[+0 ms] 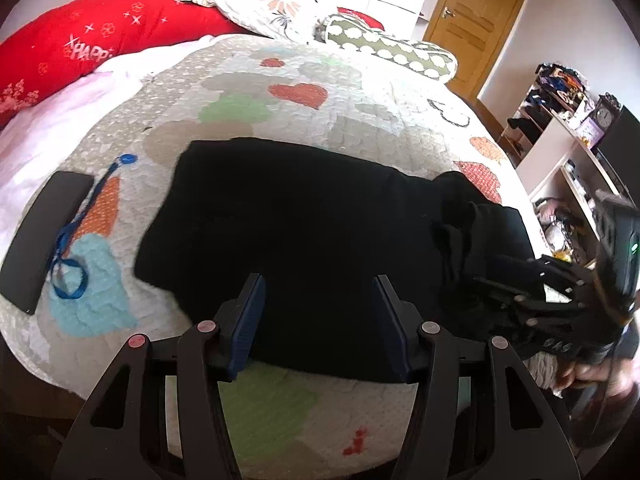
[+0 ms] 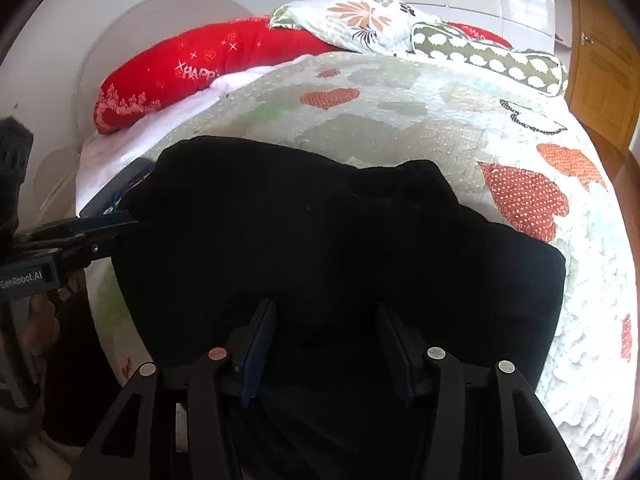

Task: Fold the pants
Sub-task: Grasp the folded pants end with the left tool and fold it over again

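Observation:
Black pants (image 1: 304,220) lie folded into a wide band across the quilted bed (image 1: 304,64), with a bunched lump at their right end. My left gripper (image 1: 318,288) is open, its fingers (image 1: 250,312) spread just above the pants' near edge, holding nothing. My right gripper (image 2: 326,316) is open over the right part of the pants (image 2: 340,232), holding nothing. In the left wrist view the right gripper's body (image 1: 560,304) sits at the pants' right end. In the right wrist view the left gripper's fingers (image 2: 100,232) reach the pants' left edge.
A black phone (image 1: 44,236) with a blue lanyard (image 1: 72,256) lies on the bed left of the pants. Red pillow (image 1: 92,44), floral pillow (image 1: 276,4) and spotted bolster (image 1: 392,52) lie at the head. Cluttered shelves (image 1: 568,132) and a wooden door (image 1: 476,16) stand at right.

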`<state>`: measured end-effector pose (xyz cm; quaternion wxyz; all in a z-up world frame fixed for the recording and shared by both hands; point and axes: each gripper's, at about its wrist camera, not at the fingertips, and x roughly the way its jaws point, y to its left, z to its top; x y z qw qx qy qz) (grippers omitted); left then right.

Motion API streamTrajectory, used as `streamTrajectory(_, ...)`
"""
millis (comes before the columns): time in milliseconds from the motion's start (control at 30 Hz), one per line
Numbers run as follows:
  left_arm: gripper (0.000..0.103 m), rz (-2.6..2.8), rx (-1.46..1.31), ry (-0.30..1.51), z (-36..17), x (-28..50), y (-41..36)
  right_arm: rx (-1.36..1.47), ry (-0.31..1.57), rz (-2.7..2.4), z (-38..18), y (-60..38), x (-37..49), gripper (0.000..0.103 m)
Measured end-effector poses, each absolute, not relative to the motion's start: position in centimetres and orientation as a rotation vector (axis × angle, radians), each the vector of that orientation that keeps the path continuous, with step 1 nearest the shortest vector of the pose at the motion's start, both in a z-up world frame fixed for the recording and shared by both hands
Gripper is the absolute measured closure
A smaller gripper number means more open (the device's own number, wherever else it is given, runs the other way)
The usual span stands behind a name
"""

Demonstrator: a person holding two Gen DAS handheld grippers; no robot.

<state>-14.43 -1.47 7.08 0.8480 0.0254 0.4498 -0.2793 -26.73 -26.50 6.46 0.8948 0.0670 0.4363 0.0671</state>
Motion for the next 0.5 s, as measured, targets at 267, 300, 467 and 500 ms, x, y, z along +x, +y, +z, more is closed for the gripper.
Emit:
streamTrajectory(267, 0.048, -0.513, -0.028, 0.963, 6.9, -13.7, 2.1, 0.134, 0.791, 0.239, 11.6, -25.7, -25.5, 0.052)
streamTrajectory(300, 0.048, -0.509, -0.04, 0.964, 6.8, -13.8, 2.5, 0.126, 0.787, 0.248, 11.9, -25.4, -24.9, 0.052)
streamTrajectory(467, 0.034, -0.522, -0.192, 0.967, 6.0, -13.7, 5.7, 0.043, 0.837, 0.316, 12.5, -22.4, -20.7, 0.046)
streamTrajectory(500, 0.031, -0.52, -0.208, 0.97, 5.8, -13.7, 6.0, 0.014, 0.86, 0.32, 12.3, -21.6, -19.8, 0.045)
